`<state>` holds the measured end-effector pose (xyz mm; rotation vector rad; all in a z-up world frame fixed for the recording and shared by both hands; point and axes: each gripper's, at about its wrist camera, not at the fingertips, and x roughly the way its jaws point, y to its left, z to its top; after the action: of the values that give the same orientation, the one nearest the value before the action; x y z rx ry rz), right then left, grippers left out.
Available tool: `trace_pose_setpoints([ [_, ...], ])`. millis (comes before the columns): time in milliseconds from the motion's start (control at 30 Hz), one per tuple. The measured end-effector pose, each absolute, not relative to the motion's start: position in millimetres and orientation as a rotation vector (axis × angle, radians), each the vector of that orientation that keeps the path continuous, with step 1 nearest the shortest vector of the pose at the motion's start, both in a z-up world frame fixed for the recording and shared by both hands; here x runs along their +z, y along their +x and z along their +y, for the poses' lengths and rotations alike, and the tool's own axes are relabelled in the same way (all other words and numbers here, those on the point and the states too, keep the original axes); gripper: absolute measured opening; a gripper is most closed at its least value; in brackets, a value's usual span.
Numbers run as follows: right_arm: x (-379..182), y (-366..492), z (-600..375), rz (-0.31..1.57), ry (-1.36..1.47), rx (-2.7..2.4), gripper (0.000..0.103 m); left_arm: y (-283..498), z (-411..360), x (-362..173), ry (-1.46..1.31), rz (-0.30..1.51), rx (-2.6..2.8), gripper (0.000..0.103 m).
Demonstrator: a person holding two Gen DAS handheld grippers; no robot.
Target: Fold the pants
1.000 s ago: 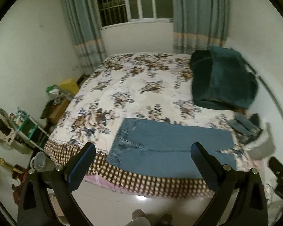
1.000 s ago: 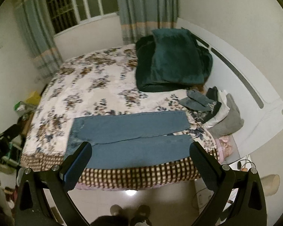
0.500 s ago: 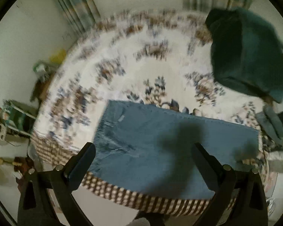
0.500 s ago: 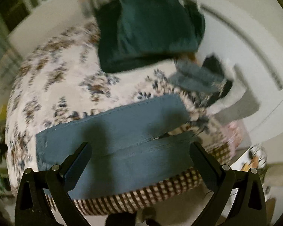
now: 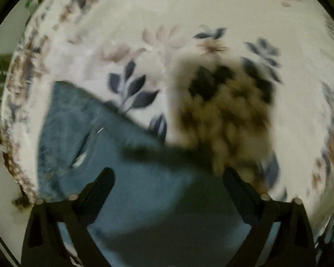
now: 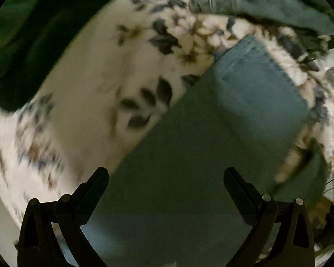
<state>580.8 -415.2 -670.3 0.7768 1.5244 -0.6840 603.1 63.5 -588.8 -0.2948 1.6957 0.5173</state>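
Floral bedspread (image 5: 189,17), blurred. Left gripper (image 5: 168,178) and right gripper (image 6: 165,176): jaws wide apart, empty, above blue pants (image 5: 131,178). Dark green blanket (image 6: 26,44) beyond.

Home bedroom: floral bedspread (image 5: 189,11), folded blanket (image 6: 33,33).
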Motion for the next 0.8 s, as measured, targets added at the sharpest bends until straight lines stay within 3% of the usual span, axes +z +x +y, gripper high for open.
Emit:
trace_pose_setpoints([
  [33, -685.9, 586.3, -418.4, 1.535, 0.784, -0.704, 0.103, 604.6, 67.4, -597.7, -0.309, 1.710, 0.530, 0.084],
  [167, -724.4, 599.8, -422.9, 1.571, 0.800, -0.762, 0.099, 596.8, 78.9, -607.6, -0.406, 1.700, 0.570, 0.076],
  [200, -725.2, 601.2, -422.4, 1.565, 0.795, -0.768, 0.094, 590.6, 77.5, -597.9, -0.403, 1.675, 0.579, 0.058],
  [233, -724.1, 603.2, -420.9, 1.555, 0.776, -0.768, 0.088, 584.2, 76.2, -588.6, -0.385, 1.656, 0.588, 0.032],
  [267, -719.9, 604.6, -418.2, 1.544, 0.746, -0.755, 0.067, 575.5, 75.6, -579.0, -0.363, 1.636, 0.600, 0.022],
  [300, -714.9, 605.1, -416.3, 1.538, 0.720, -0.751, 0.036, 563.7, 75.6, -569.8, -0.357, 1.613, 0.595, 0.010],
  [333, -708.0, 602.3, -414.5, 1.531, 0.704, -0.736, 0.023, 553.1, 76.0, -563.0, -0.398, 1.579, 0.550, 0.003],
  [367, -701.7, 599.3, -412.8, 1.527, 0.711, -0.712, 0.011, 541.9, 75.7, -555.1, -0.419, 1.548, 0.525, 0.003],
  [400, -694.7, 595.8, -412.1, 1.522, 0.718, -0.694, 0.008, 527.6, 72.8, -544.7, -0.422, 1.523, 0.508, 0.002],
  [733, -583.3, 508.5, -408.1, 1.356, 0.821, -0.469, 0.004, 381.9, 55.4, -378.3, -0.525, 1.240, 0.427, 0.002],
  [800, -569.0, 479.9, -408.3, 1.339, 0.833, -0.436, 0.004, 370.3, 67.0, -375.8, -0.557, 1.206, 0.407, 0.002],
])
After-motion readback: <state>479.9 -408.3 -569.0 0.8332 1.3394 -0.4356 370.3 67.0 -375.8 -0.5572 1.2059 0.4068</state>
